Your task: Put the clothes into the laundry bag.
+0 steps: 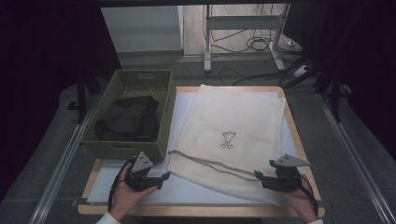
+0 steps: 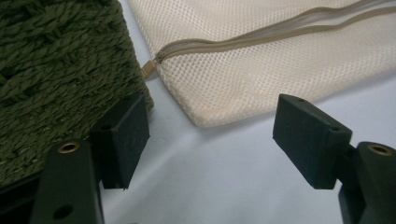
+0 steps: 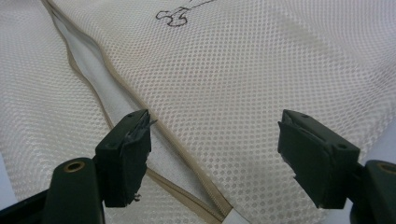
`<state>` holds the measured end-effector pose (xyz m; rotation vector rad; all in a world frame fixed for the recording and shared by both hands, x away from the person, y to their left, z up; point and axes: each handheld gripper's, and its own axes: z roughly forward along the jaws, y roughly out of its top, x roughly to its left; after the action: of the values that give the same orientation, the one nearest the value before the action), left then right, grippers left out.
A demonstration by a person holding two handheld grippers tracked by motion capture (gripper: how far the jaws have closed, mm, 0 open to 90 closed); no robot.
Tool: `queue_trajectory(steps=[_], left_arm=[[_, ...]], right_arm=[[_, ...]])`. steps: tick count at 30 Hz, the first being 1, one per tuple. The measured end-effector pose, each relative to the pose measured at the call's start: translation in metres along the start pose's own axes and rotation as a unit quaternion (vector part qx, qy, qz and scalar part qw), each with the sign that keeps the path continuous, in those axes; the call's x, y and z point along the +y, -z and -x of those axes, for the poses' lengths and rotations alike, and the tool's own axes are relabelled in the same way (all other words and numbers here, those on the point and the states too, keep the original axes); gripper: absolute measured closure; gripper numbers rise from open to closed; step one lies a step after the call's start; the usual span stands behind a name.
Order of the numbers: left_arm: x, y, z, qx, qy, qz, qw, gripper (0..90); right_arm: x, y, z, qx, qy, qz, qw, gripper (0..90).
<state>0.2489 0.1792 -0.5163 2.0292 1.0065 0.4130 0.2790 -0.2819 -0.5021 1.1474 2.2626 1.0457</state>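
Observation:
A cream mesh laundry bag with a small printed figure lies flat on the white table top, its tan zipper partly undone along the near edge. My left gripper is open, low over the table just off the bag's near left corner, beside the basket. The zipper's end lies ahead of it. My right gripper is open above the bag's near right part, with the undone zipper running past its left pad. Nothing is between either pair of pads.
A green woven basket with dark clothing in it stands at the left of the table. The table's wooden rim borders the right side. Metal rails run along both sides, and a stand with cables is beyond the far edge.

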Motion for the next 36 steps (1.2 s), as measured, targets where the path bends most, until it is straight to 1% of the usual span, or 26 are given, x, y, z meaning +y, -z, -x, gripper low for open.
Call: queue_trajectory(steps=[2, 4, 5, 7, 9, 11, 12, 14, 15, 16, 17, 18, 19, 21, 24, 25, 28, 32, 33, 36], left_arm=[[-0.001, 0.002, 0.000, 0.003, 0.000, -0.001, 1.0000, 26.4], [-0.003, 0.003, -0.002, 0.005, 0.006, -0.002, 1.0000, 26.4], [-0.003, 0.003, -0.002, 0.005, 0.006, -0.002, 1.0000, 26.5], [-0.004, 0.004, -0.005, 0.014, 0.015, -0.007, 0.9998, 26.7], [-0.005, 0.004, -0.006, 0.015, 0.025, -0.008, 0.9995, 27.0], [-0.005, 0.003, -0.006, 0.016, 0.023, -0.011, 0.9996, 27.0], [-0.006, 0.004, -0.005, 0.021, 0.010, -0.013, 0.9996, 27.0], [-0.007, 0.005, -0.004, 0.023, 0.006, -0.014, 0.9996, 27.0], [-0.009, 0.008, -0.006, 0.023, 0.010, -0.013, 0.9996, 27.0], [-0.009, 0.008, -0.006, 0.023, 0.010, -0.013, 0.9996, 27.0], [-0.009, 0.010, -0.008, 0.020, 0.019, -0.008, 0.9996, 27.0], [-0.009, 0.010, -0.008, 0.020, 0.019, -0.008, 0.9996, 27.0], [-0.007, 0.013, -0.007, 0.016, 0.021, 0.001, 0.9996, 27.1], [-0.006, 0.014, -0.004, 0.013, 0.015, 0.002, 0.9998, 27.1], [-0.007, 0.012, 0.000, 0.008, 0.008, -0.004, 0.9999, 27.1], [-0.007, 0.012, 0.000, 0.008, 0.008, -0.004, 0.9999, 27.1], [-0.008, 0.012, 0.003, 0.011, 0.002, -0.007, 0.9999, 27.1], [-0.008, 0.013, 0.000, 0.013, 0.009, -0.003, 0.9999, 27.1], [-0.009, 0.012, -0.001, 0.014, 0.010, -0.004, 0.9998, 27.2], [-0.010, 0.010, -0.001, 0.016, 0.010, -0.007, 0.9998, 27.2]], right_arm=[[0.002, -0.001, -0.001, 0.002, 0.004, -0.005, 1.0000, 25.9], [0.004, -0.003, -0.001, 0.011, 0.010, -0.009, 0.9998, 25.0], [0.005, -0.004, -0.002, 0.011, 0.015, -0.011, 0.9998, 24.6], [0.008, -0.007, -0.003, 0.014, 0.021, -0.014, 0.9996, 24.6], [0.011, -0.009, -0.004, 0.017, 0.026, -0.017, 0.9994, 24.5], [0.014, -0.011, -0.004, 0.021, 0.023, -0.020, 0.9993, 23.7], [0.016, -0.011, -0.004, 0.020, 0.023, -0.023, 0.9993, 23.7], [0.018, -0.012, -0.004, 0.019, 0.022, -0.025, 0.9993, 23.8], [0.023, -0.014, -0.006, 0.020, 0.024, -0.035, 0.9989, 23.8], [0.023, -0.014, -0.006, 0.020, 0.024, -0.035, 0.9989, 23.8], [0.030, -0.016, -0.007, 0.019, 0.030, -0.043, 0.9985, 23.8], [0.030, -0.016, -0.007, 0.019, 0.030, -0.043, 0.9985, 23.8], [0.037, -0.017, -0.008, 0.020, 0.033, -0.049, 0.9981, 23.8], [0.044, -0.017, -0.009, 0.020, 0.029, -0.051, 0.9981, 23.8], [0.053, -0.018, -0.010, 0.021, 0.022, -0.050, 0.9983, 23.9], [0.053, -0.018, -0.010, 0.021, 0.022, -0.050, 0.9983, 23.9], [0.061, -0.020, -0.012, 0.023, 0.015, -0.058, 0.9979, 24.2], [0.068, -0.023, -0.015, 0.029, 0.023, -0.060, 0.9975, 24.9], [0.073, -0.026, -0.017, 0.039, 0.029, -0.059, 0.9971, 26.9], [0.076, -0.028, -0.017, 0.044, 0.035, -0.063, 0.9965, 28.2]])
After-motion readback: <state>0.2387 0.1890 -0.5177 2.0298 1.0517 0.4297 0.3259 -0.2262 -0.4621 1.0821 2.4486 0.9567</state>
